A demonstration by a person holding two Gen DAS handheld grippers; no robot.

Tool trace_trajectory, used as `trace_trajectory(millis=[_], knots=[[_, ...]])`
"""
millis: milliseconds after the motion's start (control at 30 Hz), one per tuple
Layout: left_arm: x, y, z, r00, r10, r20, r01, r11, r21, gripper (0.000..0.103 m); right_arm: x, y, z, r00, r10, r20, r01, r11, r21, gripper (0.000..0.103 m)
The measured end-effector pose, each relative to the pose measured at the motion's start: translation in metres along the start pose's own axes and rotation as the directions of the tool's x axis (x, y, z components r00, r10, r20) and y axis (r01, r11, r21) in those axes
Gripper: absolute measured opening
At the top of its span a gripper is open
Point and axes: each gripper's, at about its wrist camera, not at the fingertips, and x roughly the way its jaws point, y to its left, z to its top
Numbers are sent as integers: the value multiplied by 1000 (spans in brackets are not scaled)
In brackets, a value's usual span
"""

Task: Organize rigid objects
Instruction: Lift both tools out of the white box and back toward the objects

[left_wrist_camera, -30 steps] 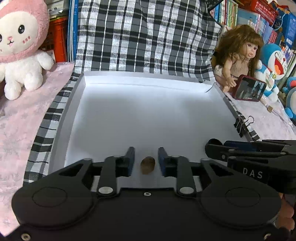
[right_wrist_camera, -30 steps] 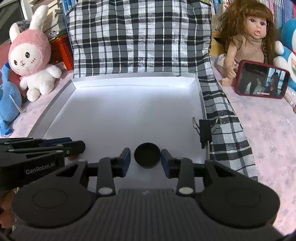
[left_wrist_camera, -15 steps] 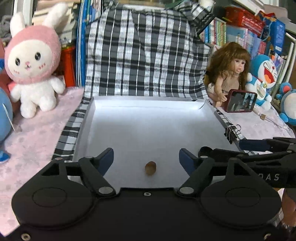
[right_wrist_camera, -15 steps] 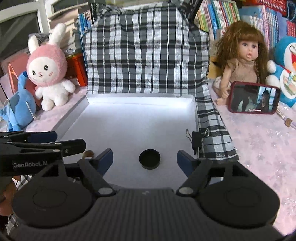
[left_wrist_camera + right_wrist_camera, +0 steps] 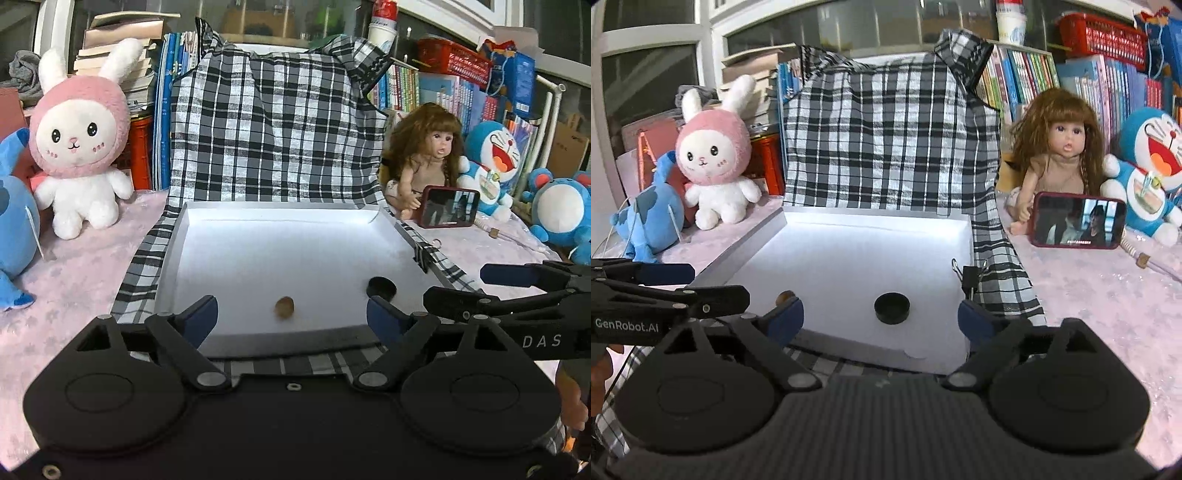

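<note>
A shallow white tray (image 5: 288, 218) (image 5: 775, 229) lies on a plaid cloth. A small brown nut-like piece (image 5: 284, 307) (image 5: 785, 295) rests near its front edge. To its right lies a black round cap (image 5: 381, 287) (image 5: 892, 307). My left gripper (image 5: 291, 317) hovers just short of the tray's front rim, its jaws still opening wide, nothing between the pads; the brown piece lies beyond them. My right gripper (image 5: 881, 319) hangs over the front rim as well, jaws opening, the cap lying free ahead of them. Each gripper shows at the other view's edge.
A black binder clip (image 5: 969, 277) grips the tray's right rim. A pink rabbit plush (image 5: 79, 140) and a blue plush (image 5: 11, 221) sit left. A doll (image 5: 1060, 155), a red phone (image 5: 1078, 221) and blue toys (image 5: 491, 166) stand right. Books line the back.
Both grippers let go and opened wide, then drew back and up from the tray. The brown piece and the black cap stay on the tray floor.
</note>
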Motion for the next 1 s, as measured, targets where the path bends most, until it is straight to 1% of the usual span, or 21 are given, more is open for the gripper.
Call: trace_trajectory(millis=[67, 133, 233, 600, 1000], knots=[[-7, -1, -6, 1000, -2, 14, 2, 1000, 8, 90, -6, 1, -5, 1000, -1, 16, 1, 1000, -8, 99], [-14, -2, -12, 1000, -5, 22, 5, 1000, 8, 91, -12, 2, -9, 1000, 0, 27, 1, 1000, -9, 100], [-22, -2, -20, 1000, -17, 22, 17, 1000, 9, 92, -19, 3, -15, 999, -3, 42, 4, 1000, -10, 101], [-49, -6, -44, 999, -23, 47, 22, 999, 25, 92, -41, 10, -36, 997, -5, 75, 7, 1000, -28, 101], [-68, -8, -73, 998, -3, 59, 1, 1000, 27, 93, -59, 14, -59, 994, -38, 104, 43, 998, -50, 102]])
